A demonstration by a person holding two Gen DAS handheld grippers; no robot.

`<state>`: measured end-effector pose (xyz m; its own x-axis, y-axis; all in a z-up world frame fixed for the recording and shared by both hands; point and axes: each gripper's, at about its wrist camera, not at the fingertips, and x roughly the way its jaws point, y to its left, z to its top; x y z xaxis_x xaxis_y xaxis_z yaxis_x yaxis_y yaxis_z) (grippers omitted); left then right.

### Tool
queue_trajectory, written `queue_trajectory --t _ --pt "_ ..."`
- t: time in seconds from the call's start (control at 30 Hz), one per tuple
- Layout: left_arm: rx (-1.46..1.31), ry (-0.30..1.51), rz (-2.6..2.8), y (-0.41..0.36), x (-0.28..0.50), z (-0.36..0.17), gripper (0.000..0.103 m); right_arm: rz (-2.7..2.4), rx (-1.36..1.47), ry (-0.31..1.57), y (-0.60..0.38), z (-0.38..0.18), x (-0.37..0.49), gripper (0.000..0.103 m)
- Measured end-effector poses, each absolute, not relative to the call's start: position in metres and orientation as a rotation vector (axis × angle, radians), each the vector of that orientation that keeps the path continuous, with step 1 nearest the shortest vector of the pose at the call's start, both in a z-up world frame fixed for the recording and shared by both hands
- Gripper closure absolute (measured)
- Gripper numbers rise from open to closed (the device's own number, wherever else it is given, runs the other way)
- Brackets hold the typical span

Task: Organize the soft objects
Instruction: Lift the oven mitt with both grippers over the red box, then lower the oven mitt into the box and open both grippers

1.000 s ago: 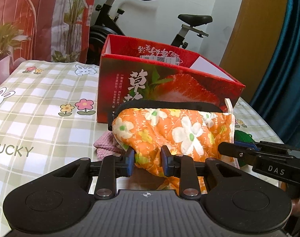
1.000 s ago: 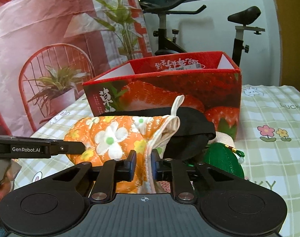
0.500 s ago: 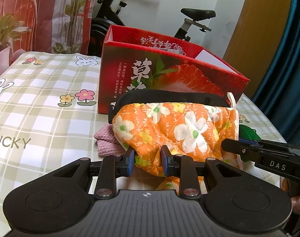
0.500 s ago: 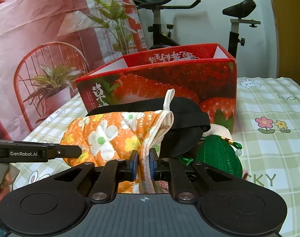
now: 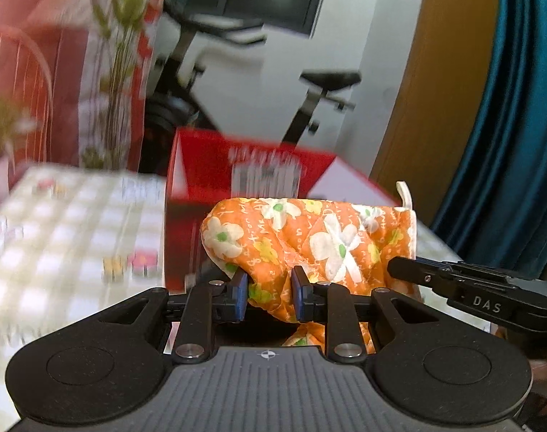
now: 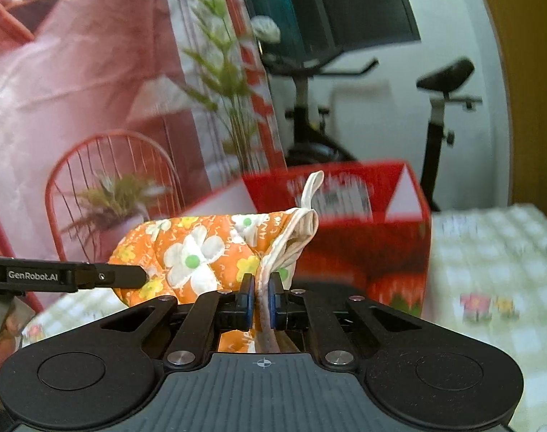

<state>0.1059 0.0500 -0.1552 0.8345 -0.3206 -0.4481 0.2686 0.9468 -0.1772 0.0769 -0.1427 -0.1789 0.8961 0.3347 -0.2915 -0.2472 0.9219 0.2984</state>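
An orange oven mitt [image 5: 309, 237] with white flowers hangs in the air between both grippers, in front of the red strawberry box [image 5: 201, 180]. My left gripper [image 5: 268, 297] grips the mitt's rounded end; its jaws are closing, and the blue pads press into the fabric. My right gripper [image 6: 261, 302] is shut on the white-trimmed cuff edge of the oven mitt [image 6: 201, 248], whose hanging loop [image 6: 311, 189] stands up. Each gripper shows from the side in the other's view: the right gripper [image 5: 394, 269] and the left gripper [image 6: 142, 276]. The background is motion-blurred.
The open red box [image 6: 381, 252] stands on the checked tablecloth [image 5: 57, 234] right behind the mitt. An exercise bike [image 6: 435, 108] stands past the table, and a blue curtain [image 5: 507, 126] hangs at the right. A printed backdrop with a red chair [image 6: 111, 180] fills the left.
Both grippers have risen with the mitt, lifting it off the table. The black cloth and the pink and green items beneath have dropped out of view. The right jaws narrowed onto the cuff.
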Motion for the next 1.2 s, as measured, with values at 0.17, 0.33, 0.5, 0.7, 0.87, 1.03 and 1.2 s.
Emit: queue_trajectory --t 0.17,0.33,0.5,0.7,0.87,1.03,1.2 --pt "-0.051 0.409 -0.315 0.041 0.131 -0.118 0.077 0.313 0.209 0.277 -0.15 -0.144 0.101 0.095" --pt "-0.024 0.379 -0.298 0.031 0.173 -0.098 0.077 0.304 0.141 0.216 -0.154 -0.118 0.139 0.095" --pt "0.025 0.345 -0.261 0.017 0.213 -0.088 0.077 0.255 0.128 0.197 -0.159 -0.11 0.186 0.095" --pt "0.072 0.378 -0.229 0.005 0.25 -0.099 0.077 0.207 0.137 0.229 -0.16 -0.127 0.228 0.095" --pt "0.099 0.48 -0.222 0.002 0.274 -0.118 0.077 0.206 0.127 0.315 -0.16 -0.149 0.249 0.095" --pt "0.126 0.6 -0.243 0.001 0.291 -0.137 0.076 0.21 0.158 0.439 -0.16 -0.169 0.266 0.095" --pt "0.105 0.67 -0.28 0.001 0.294 -0.147 0.076 0.212 0.197 0.489 -0.159 -0.179 0.271 0.09"
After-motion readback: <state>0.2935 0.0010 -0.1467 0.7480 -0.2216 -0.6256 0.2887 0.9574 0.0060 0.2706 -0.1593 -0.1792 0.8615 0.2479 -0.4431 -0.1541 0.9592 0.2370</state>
